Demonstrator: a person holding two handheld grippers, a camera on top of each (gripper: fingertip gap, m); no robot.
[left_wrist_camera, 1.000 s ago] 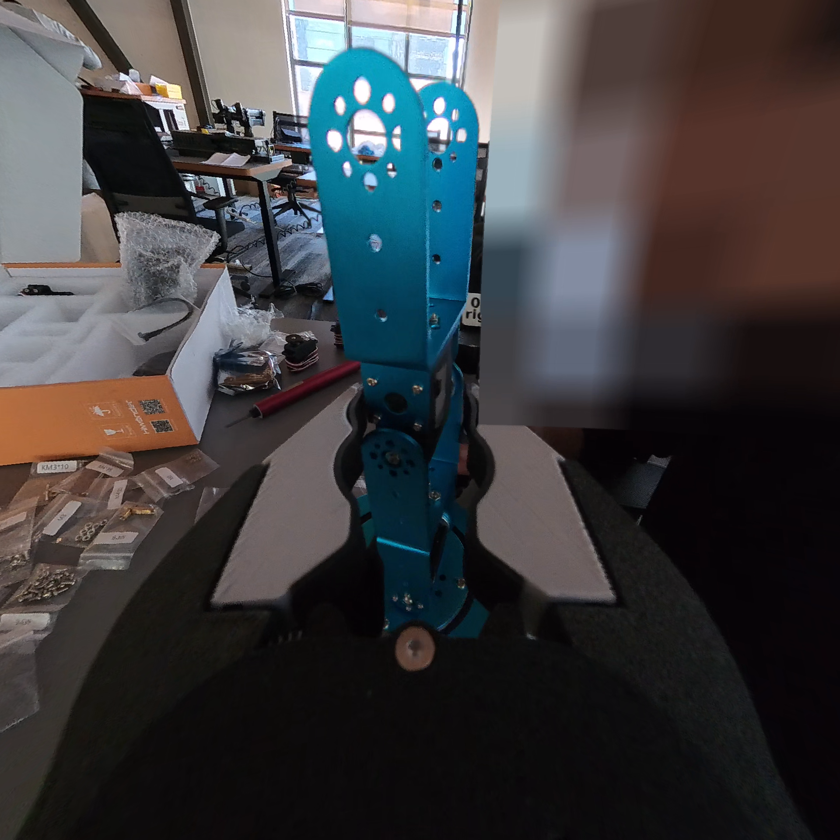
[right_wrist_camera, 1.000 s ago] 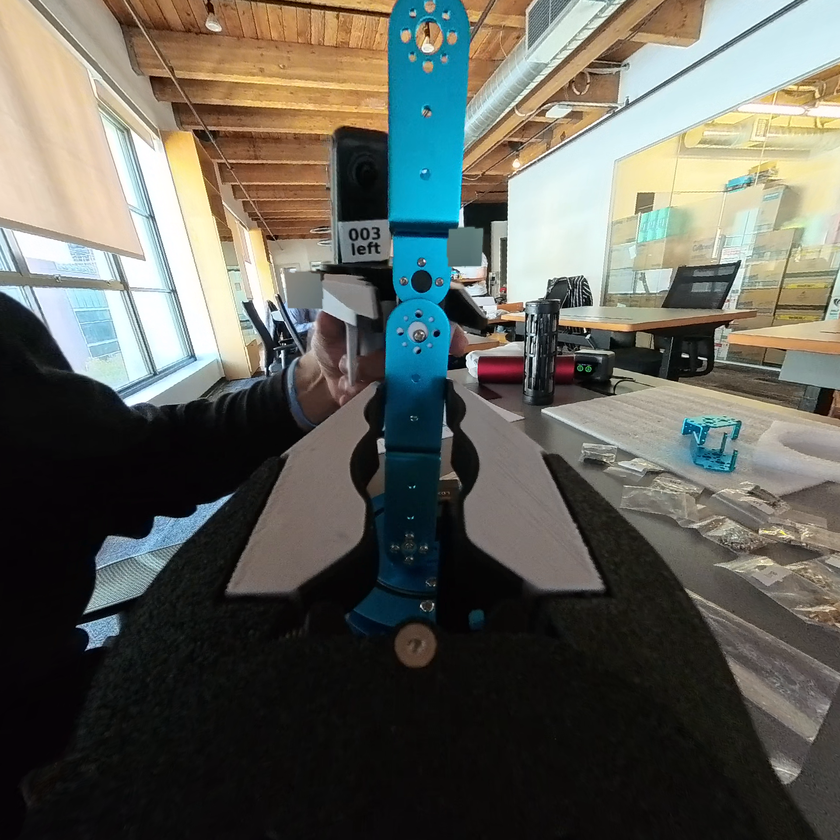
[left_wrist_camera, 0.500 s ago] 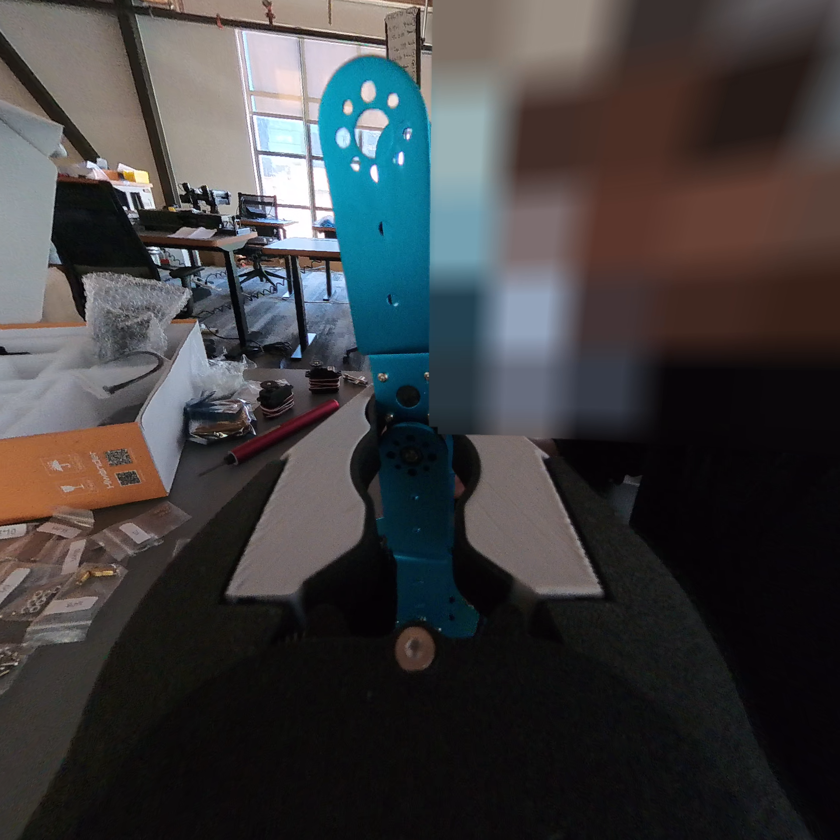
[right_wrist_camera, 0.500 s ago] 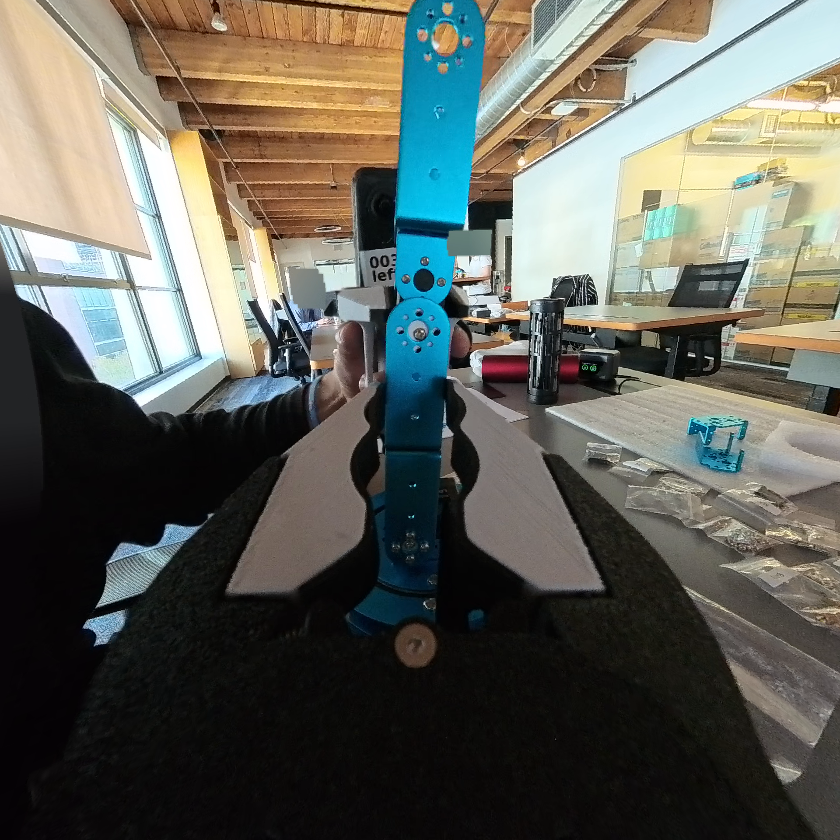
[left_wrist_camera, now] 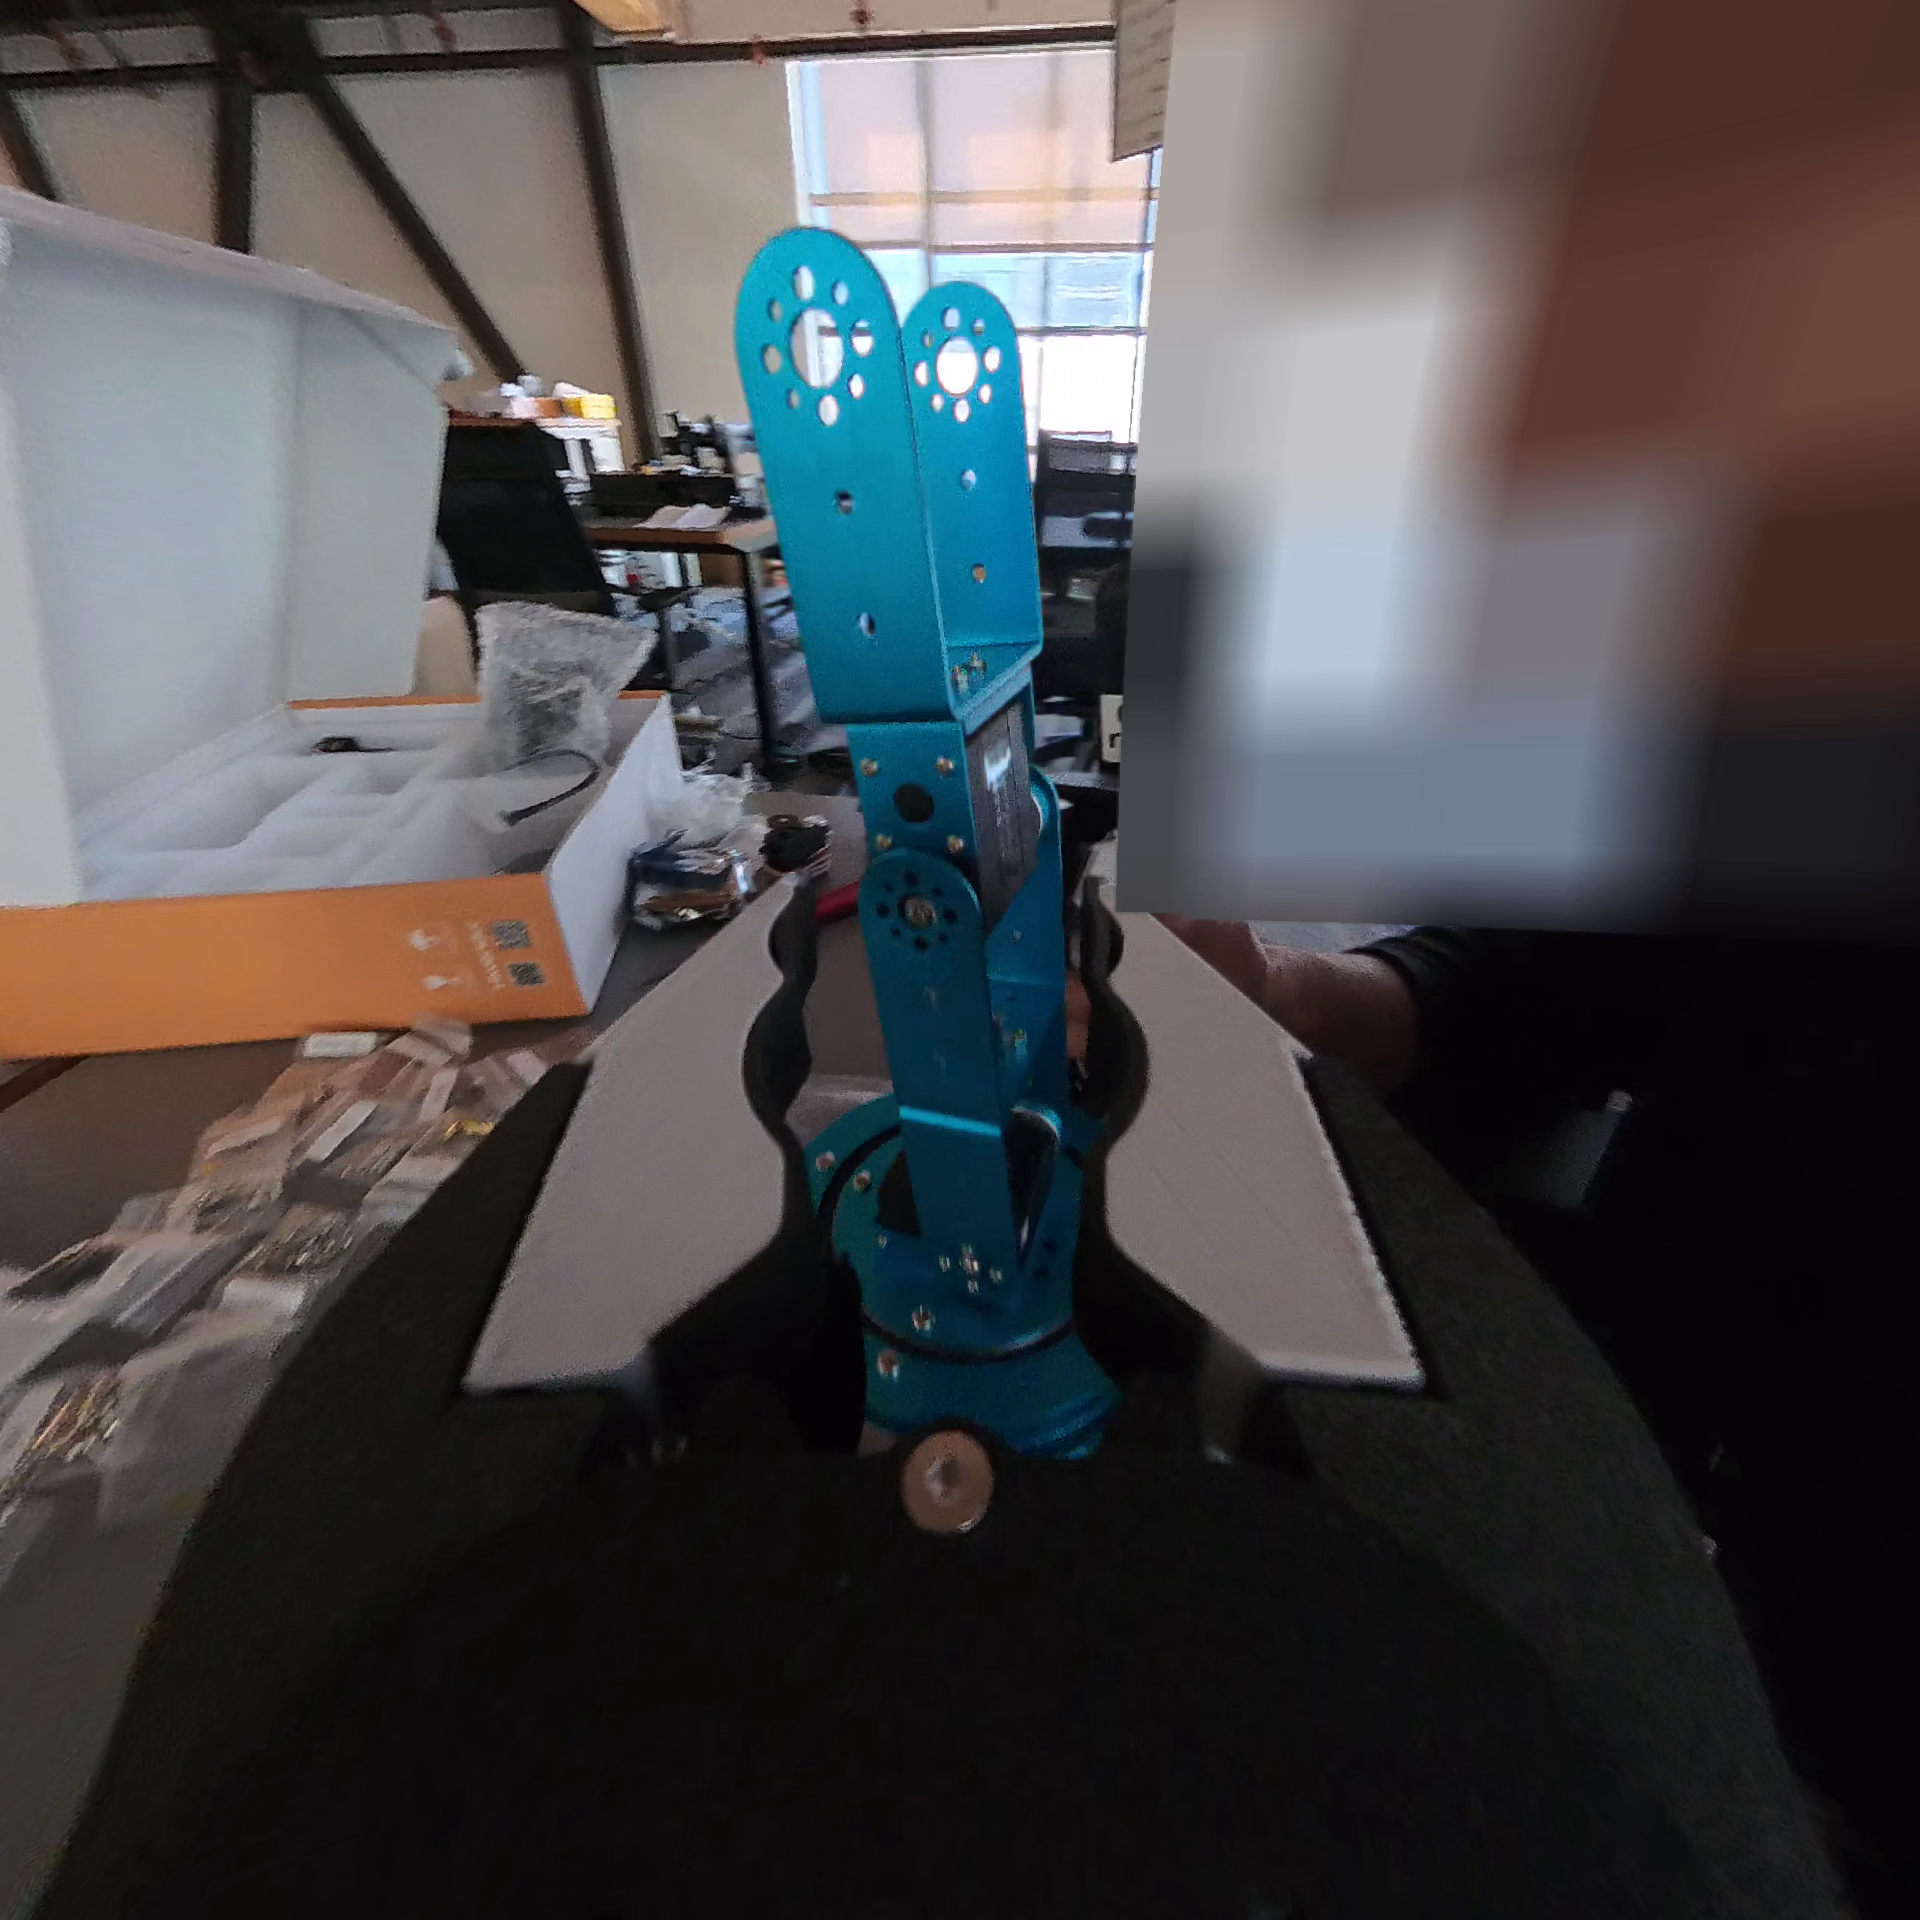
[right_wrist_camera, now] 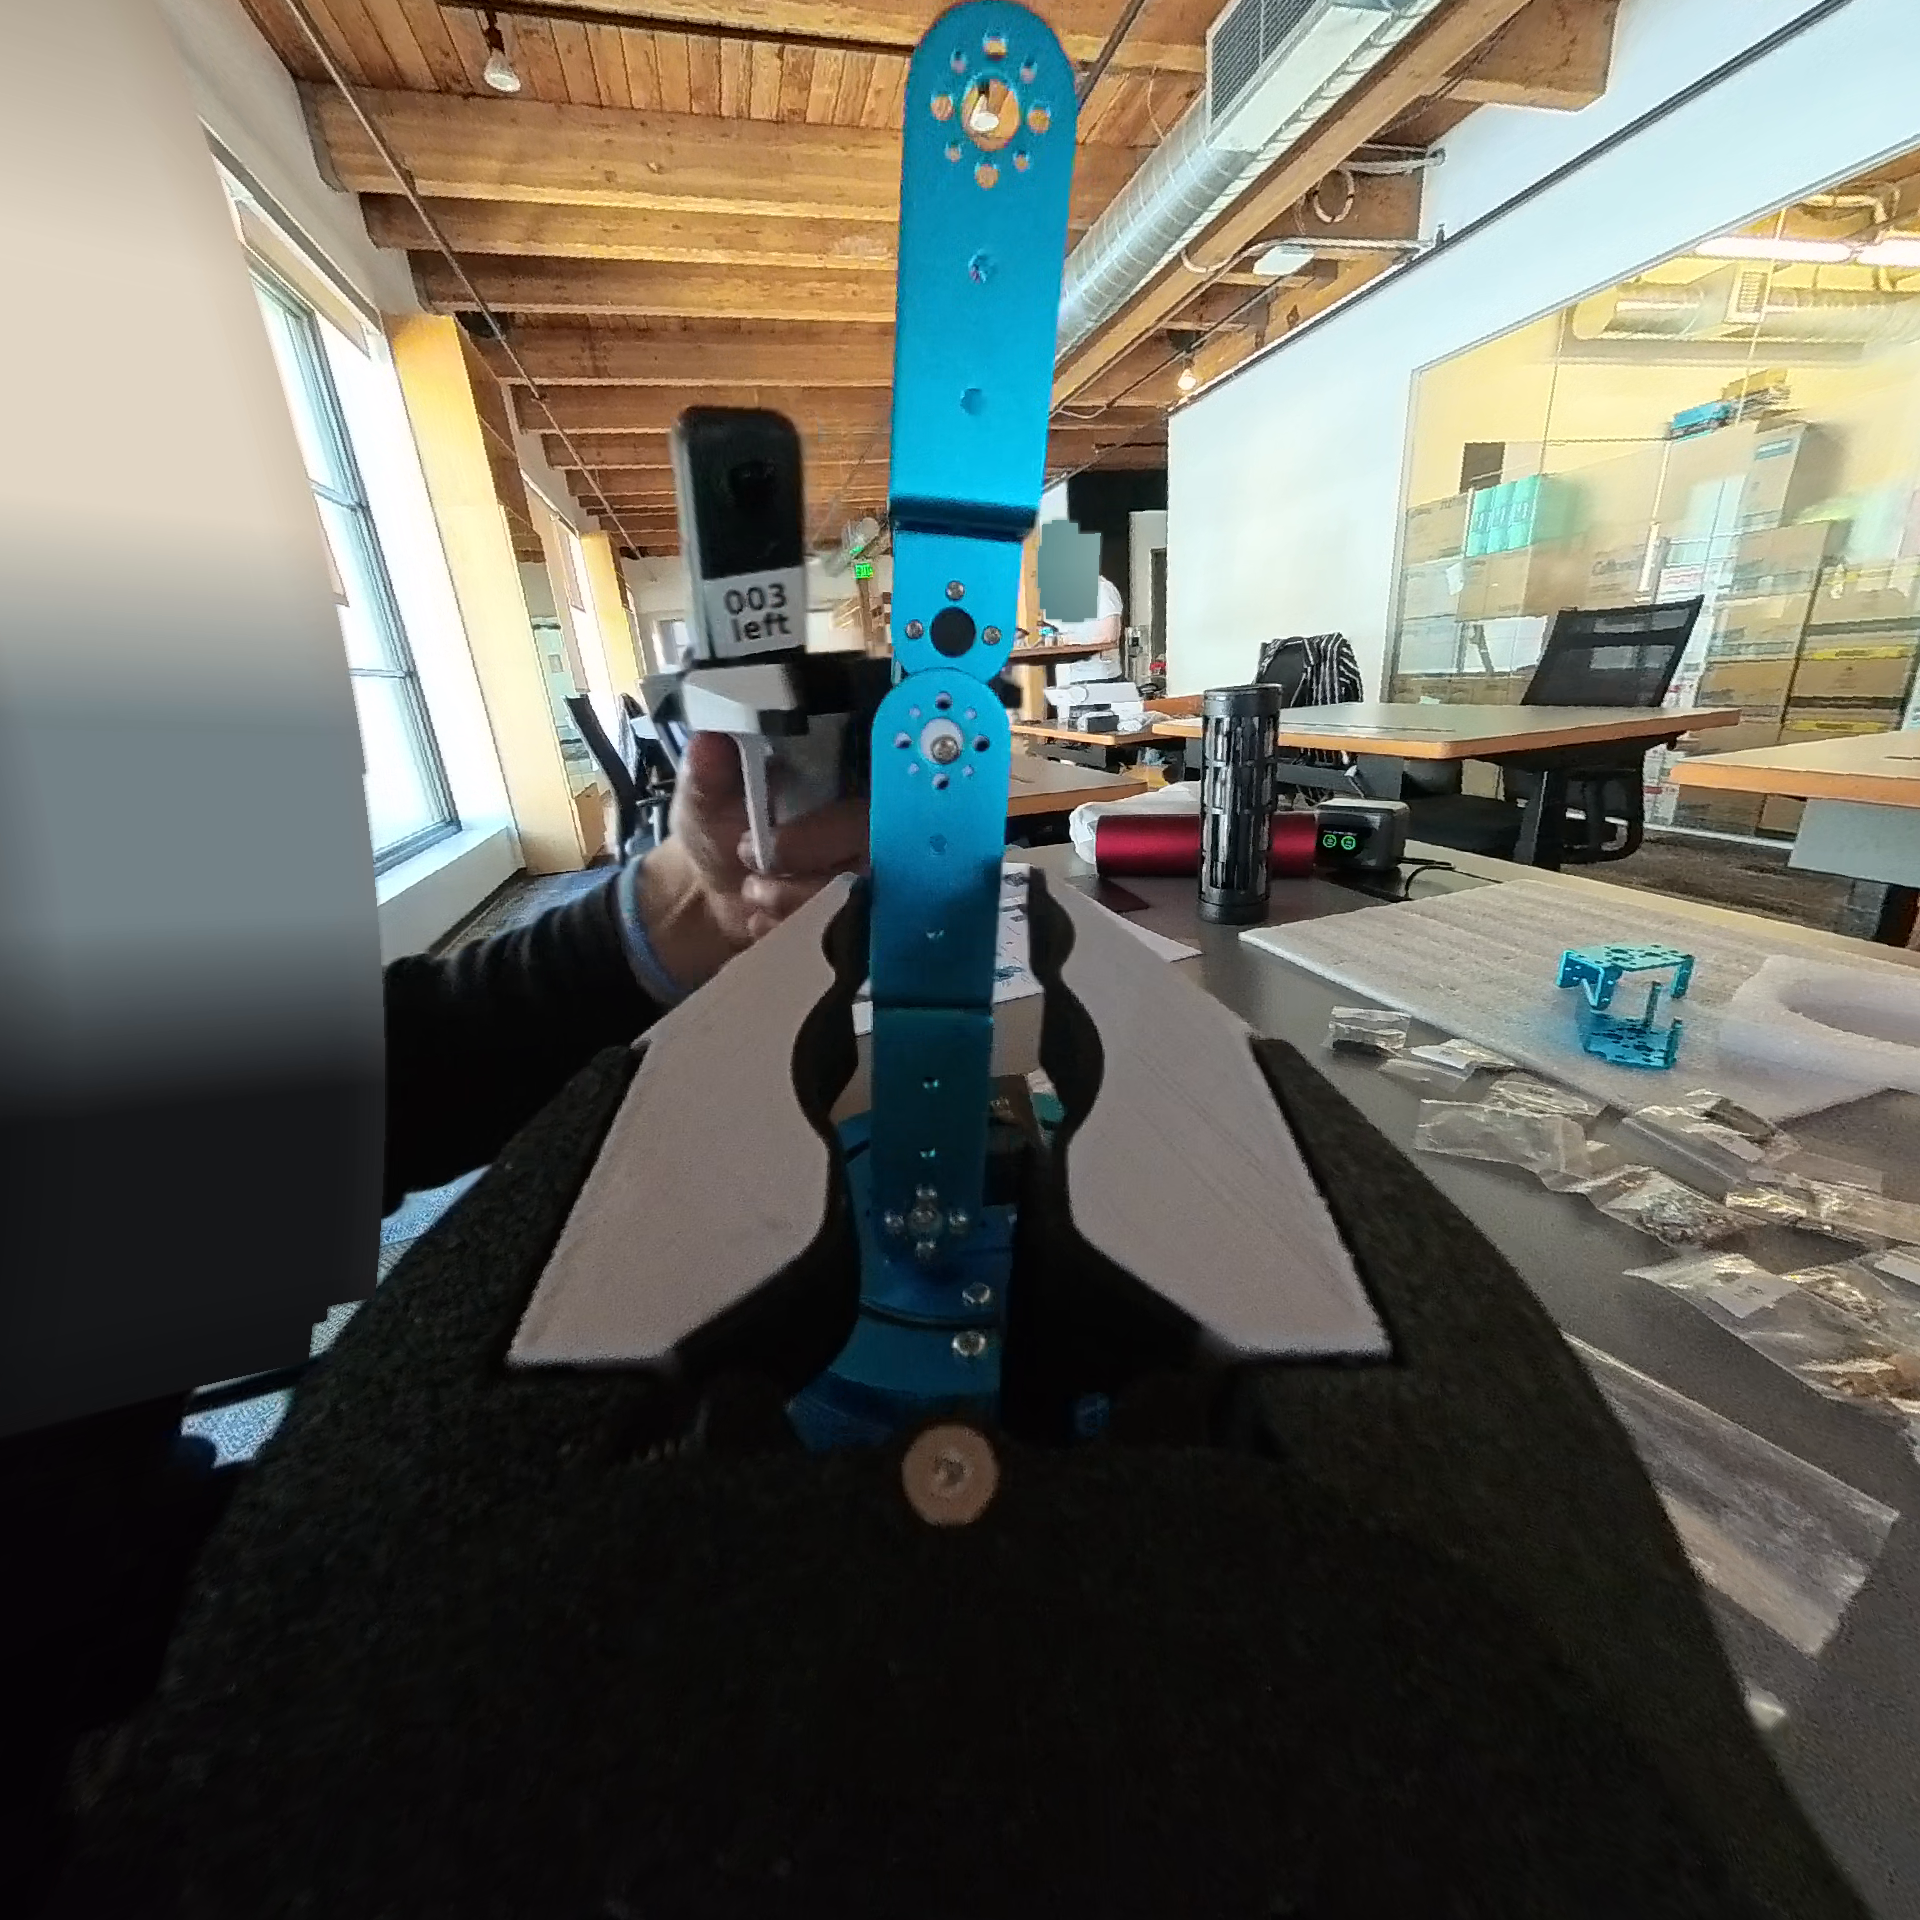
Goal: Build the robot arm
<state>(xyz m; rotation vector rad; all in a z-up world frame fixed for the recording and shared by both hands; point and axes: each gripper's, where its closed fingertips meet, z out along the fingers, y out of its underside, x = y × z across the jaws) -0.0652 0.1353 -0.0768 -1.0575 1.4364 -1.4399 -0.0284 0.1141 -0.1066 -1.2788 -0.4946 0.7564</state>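
Observation:
A blue metal robot arm (left_wrist_camera: 914, 582) stands upright on its round base (left_wrist_camera: 977, 1392), with a forked upper bracket full of holes. My left gripper (left_wrist_camera: 940, 914) is open around its lower link, and a gap shows on the left side. In the right wrist view, my right gripper (right_wrist_camera: 945, 914) is shut on the lower link of the same arm (right_wrist_camera: 971, 364). The left gripper (right_wrist_camera: 748, 717), held by a hand (right_wrist_camera: 707, 883), shows just behind the arm and to its left.
An open orange and white box (left_wrist_camera: 312, 956) with a foam insert sits left. Bags of screws (left_wrist_camera: 260, 1174) lie by it. To the right are a small blue bracket (right_wrist_camera: 1621, 1008) on a foam sheet (right_wrist_camera: 1455, 945), more bags (right_wrist_camera: 1662, 1174), a black cylinder (right_wrist_camera: 1236, 800) and a red cylinder (right_wrist_camera: 1143, 842). About 6 cm separates my left fingertips from my right.
The left gripper has swung round the arm, from edge-on to an angled view, and its jaws have widened. The right gripper has kept its hold on the lower link.

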